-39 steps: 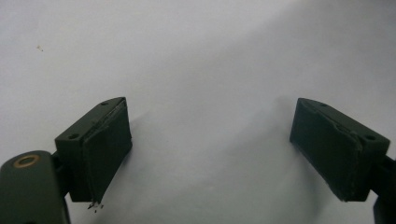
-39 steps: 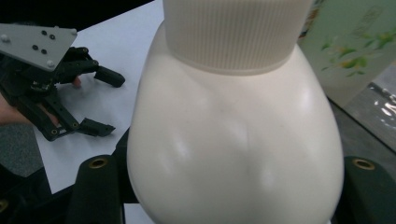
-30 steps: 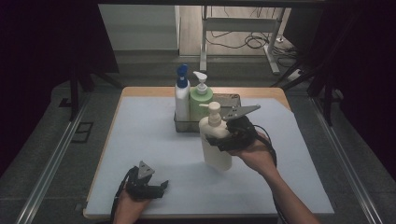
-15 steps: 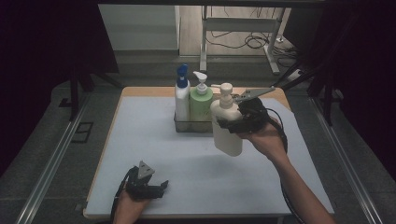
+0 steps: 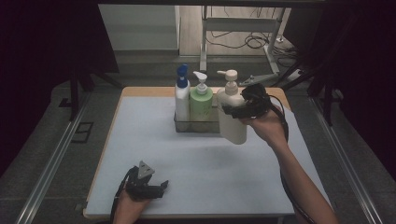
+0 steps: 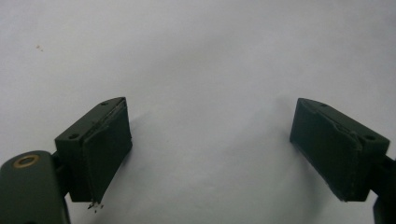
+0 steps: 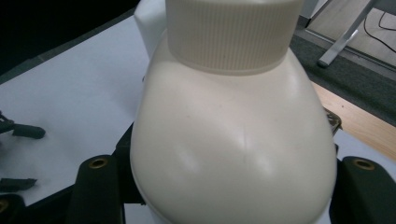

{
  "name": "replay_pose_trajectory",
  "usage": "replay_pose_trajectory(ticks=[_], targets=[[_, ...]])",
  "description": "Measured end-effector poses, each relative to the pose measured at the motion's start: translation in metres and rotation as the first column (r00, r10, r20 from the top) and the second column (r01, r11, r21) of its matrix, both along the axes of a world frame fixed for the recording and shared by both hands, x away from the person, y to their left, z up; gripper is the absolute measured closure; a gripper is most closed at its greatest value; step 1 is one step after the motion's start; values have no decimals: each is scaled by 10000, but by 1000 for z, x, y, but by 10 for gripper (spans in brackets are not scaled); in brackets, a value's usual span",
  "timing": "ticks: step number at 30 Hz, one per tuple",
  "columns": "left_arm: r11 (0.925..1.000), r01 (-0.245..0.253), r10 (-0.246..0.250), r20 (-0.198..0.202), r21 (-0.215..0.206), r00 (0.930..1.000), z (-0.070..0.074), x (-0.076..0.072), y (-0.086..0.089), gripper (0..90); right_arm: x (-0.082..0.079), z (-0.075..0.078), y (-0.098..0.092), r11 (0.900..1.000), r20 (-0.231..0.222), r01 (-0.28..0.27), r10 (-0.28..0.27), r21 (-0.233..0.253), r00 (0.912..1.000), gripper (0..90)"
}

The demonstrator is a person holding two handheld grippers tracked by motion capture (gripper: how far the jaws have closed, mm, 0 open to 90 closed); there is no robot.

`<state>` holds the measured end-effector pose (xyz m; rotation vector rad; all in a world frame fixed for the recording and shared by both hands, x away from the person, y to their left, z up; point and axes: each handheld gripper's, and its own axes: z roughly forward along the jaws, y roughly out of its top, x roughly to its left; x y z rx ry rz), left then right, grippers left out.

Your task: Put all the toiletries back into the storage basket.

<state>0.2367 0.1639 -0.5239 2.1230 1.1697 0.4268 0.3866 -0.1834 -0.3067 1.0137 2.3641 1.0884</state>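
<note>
Dim room, white desk (image 5: 154, 140). My right gripper (image 5: 243, 106) has its fingers clamped around the cream bottle (image 5: 232, 114), holding it up off the desk just beside the rack (image 5: 196, 125) with two other bottles. Left gripper (image 5: 145, 185) rests near the front edge, fingers wide, holding nothing.

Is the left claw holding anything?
No: the left claw is open over the bare white table, nothing between its jaws.
</note>
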Motion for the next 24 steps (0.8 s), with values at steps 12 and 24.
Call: replay_pose_trajectory(ticks=[12,24], targets=[[10000,-14,14,17,-14,10000,0,0,0,124,21,5,2,9979,199,641,-641,-3,9977,362],[10000,-11,11,18,-15,10000,0,0,0,124,47,1,7,9909,325,1333,-1338,188,9905,363]])
